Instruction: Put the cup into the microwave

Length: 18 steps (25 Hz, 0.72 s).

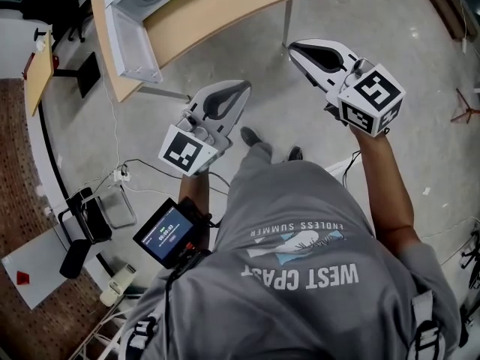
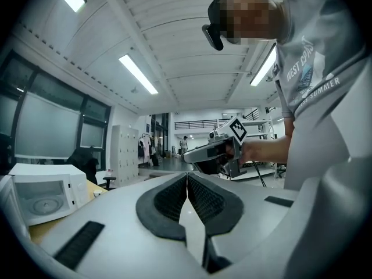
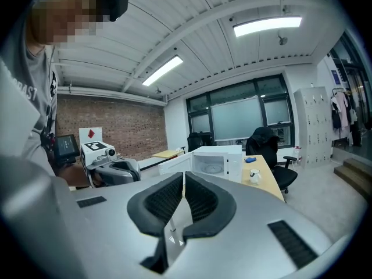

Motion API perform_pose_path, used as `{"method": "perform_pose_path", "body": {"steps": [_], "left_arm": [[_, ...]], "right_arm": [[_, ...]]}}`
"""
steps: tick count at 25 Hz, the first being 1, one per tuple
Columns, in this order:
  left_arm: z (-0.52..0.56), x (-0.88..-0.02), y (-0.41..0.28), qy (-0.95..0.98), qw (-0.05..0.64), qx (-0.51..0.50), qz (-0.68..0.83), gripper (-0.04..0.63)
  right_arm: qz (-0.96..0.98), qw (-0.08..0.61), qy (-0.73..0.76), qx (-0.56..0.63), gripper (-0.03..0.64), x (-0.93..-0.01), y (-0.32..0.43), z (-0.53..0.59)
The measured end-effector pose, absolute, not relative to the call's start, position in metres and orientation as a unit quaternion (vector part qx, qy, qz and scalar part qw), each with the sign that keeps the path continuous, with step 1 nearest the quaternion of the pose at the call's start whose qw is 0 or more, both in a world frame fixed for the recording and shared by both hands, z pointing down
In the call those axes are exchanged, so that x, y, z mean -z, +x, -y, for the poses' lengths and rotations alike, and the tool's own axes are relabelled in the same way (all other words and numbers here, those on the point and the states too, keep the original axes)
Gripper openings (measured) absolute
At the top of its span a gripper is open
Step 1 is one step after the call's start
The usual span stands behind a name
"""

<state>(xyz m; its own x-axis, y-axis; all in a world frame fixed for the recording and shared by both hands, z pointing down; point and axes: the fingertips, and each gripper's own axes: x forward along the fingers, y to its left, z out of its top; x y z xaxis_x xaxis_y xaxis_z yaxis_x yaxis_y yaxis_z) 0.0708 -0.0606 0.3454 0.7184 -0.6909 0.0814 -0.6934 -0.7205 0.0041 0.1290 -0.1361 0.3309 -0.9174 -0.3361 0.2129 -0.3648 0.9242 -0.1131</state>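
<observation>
White small cup (image 3: 254, 176), one only, stands upright with its long axis vertical on the pale wooden desk (image 3: 268, 186), ahead and right of the right tool (image 3: 183, 178). One white box-shaped microwave (image 3: 218, 158), door open, sits just left of it, with a black office chair (image 3: 264, 147) behind. Left tool (image 2: 187, 176) and right tool are both pinched narrow and empty.

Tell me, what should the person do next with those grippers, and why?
Probably step closer to the table and carry the right gripper toward the cup. It and the left gripper are shut and empty, and the cup stands beside the open microwave, some way off.
</observation>
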Motion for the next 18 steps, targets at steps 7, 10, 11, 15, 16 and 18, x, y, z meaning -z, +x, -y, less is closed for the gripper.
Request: {"method": "perform_pose_path", "body": {"steps": [7,10,11,15,16,18], "left_arm": [[0.111,-0.342,0.013,0.934,0.008,-0.035,0.355,0.023],[0.125,-0.336,-0.014,0.937,0.006,-0.029,0.347,0.023],[0.129,-0.334,-0.023,0.939,0.005,-0.028,0.344,0.023],[0.146,-0.331,-0.058,0.940,0.001,-0.027,0.339,0.023],[0.150,-0.332,-0.065,0.940,0.000,-0.025,0.339,0.023],[0.157,-0.338,-0.075,0.940,0.002,-0.020,0.340,0.023]], "right_arm": [[0.971,0.091,0.207,-0.076,0.021,-0.332,0.078,0.186],[0.969,0.093,0.218,-0.076,0.021,-0.332,0.055,0.202],[0.967,0.093,0.223,-0.075,0.021,-0.331,0.048,0.207],[0.964,0.094,0.239,-0.072,0.021,-0.326,0.022,0.224],[0.963,0.095,0.240,-0.072,0.021,-0.328,0.016,0.228],[0.963,0.100,0.240,-0.072,0.021,-0.334,0.007,0.237]]}}
